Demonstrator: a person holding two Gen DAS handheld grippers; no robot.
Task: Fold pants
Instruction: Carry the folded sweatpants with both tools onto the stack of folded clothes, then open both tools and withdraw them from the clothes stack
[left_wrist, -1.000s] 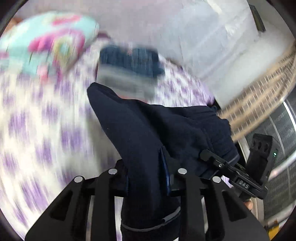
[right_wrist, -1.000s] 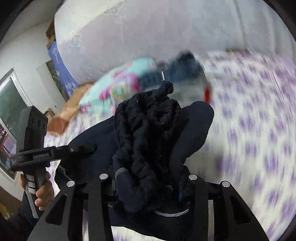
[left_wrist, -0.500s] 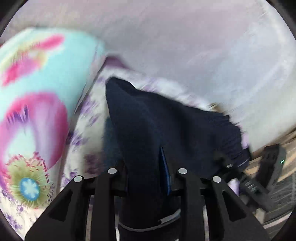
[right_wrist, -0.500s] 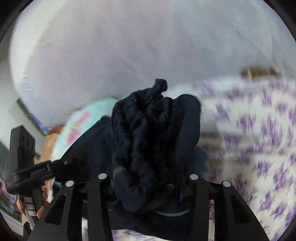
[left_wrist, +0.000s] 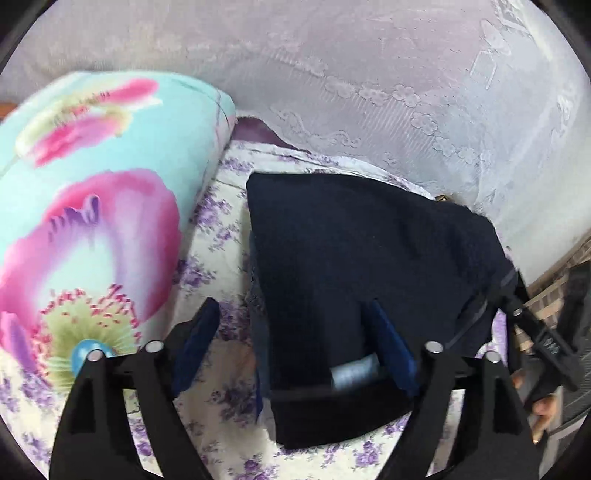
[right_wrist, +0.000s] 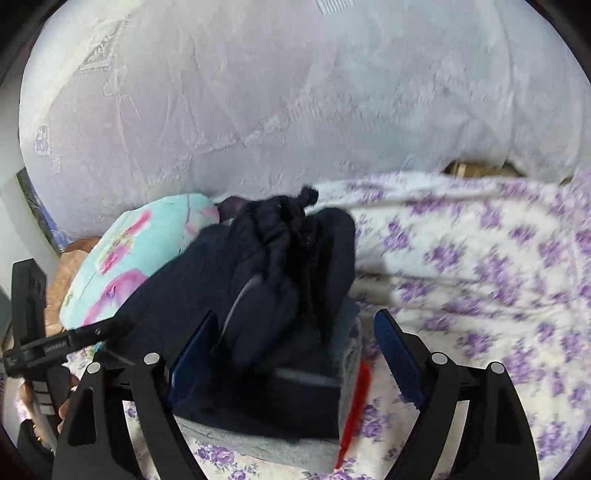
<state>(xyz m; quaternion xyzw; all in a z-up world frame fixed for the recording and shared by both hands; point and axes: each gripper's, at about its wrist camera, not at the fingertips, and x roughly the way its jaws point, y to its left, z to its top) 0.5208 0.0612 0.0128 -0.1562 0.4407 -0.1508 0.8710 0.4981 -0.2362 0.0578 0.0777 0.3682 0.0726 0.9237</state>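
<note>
The folded dark navy pants (left_wrist: 362, 266) lie on the purple-flowered bed sheet (left_wrist: 221, 398), beside a floral pillow. In the right wrist view the pants (right_wrist: 273, 295) rest on top of a stack of folded clothes (right_wrist: 347, 354). My left gripper (left_wrist: 295, 332) is open, its blue pads spread around the near edge of the pants. My right gripper (right_wrist: 295, 343) is open too, its pads either side of the bunched waistband end. Each gripper shows in the other's view: the right gripper (left_wrist: 546, 343) and the left gripper (right_wrist: 55, 347).
A turquoise pillow with pink flowers (left_wrist: 92, 206) lies left of the pants. A white lace-covered headboard or bedding (left_wrist: 369, 92) rises behind. The stack under the pants holds grey and red garments (right_wrist: 354, 398). The flowered sheet (right_wrist: 480, 258) stretches to the right.
Both grippers carried the pants forward to the spot by the pillow, set them down on the stack, and opened, letting go of the fabric.
</note>
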